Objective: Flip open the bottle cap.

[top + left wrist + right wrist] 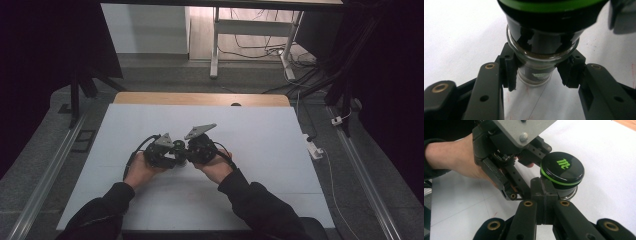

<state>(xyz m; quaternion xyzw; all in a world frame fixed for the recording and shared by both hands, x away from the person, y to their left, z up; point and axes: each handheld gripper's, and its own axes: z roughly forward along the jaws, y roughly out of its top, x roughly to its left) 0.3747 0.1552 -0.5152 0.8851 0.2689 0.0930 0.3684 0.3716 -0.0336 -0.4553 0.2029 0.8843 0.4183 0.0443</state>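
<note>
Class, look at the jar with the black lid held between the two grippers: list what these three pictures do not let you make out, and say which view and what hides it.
- High view: the jar is too small and dark, crowded by both grippers.
- Left gripper view: the lid is cut off by the top edge; the small label on the glass is blurred.
- Right gripper view: the jar's body is hidden behind the right gripper, whose jaws meet.

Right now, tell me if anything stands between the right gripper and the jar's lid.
Nothing visible does. The right gripper, jaws shut, sits close beside the black lid, while the left gripper clamps the glass jar beneath it.
</note>
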